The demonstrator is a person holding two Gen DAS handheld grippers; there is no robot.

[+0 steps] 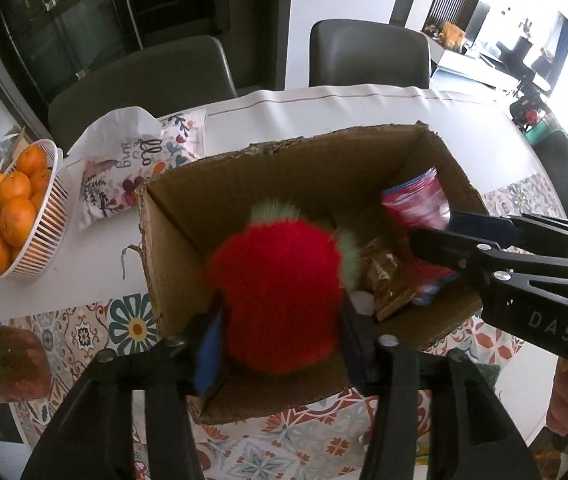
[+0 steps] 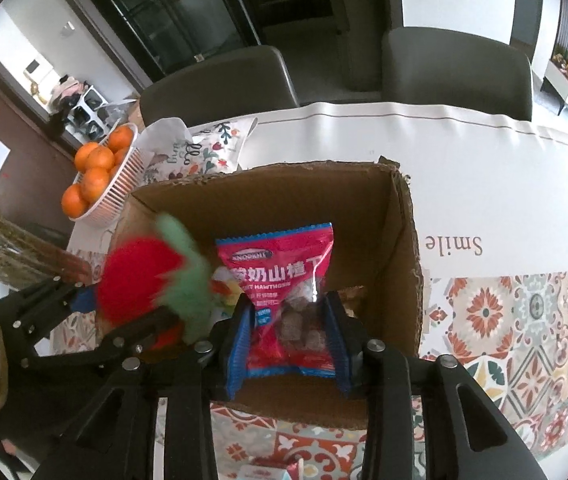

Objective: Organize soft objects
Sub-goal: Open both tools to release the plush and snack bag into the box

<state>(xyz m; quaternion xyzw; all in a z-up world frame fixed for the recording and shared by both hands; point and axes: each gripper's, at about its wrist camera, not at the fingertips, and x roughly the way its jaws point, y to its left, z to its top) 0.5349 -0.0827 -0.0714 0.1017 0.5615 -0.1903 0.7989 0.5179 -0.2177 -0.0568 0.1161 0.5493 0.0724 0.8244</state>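
Note:
An open cardboard box (image 1: 187, 216) (image 2: 404, 240) stands on the table. My left gripper (image 1: 279, 320) is shut on a fluffy red plush strawberry (image 1: 279, 292) with pale green leaves, held over the box opening; it also shows in the right wrist view (image 2: 135, 280). My right gripper (image 2: 290, 320) is shut on a red and blue snack bag of hawthorn candy (image 2: 284, 280), held over the box; the bag shows at the box's right side in the left wrist view (image 1: 416, 204). A brown wrapped packet (image 1: 384, 276) lies inside the box.
A white basket of oranges (image 1: 39, 216) (image 2: 119, 188) stands at the left. A floral printed cloth bag (image 1: 131, 168) lies behind the box. Two dark chairs (image 1: 368, 56) stand at the far table edge. A patterned tablecloth (image 2: 524, 320) covers the table.

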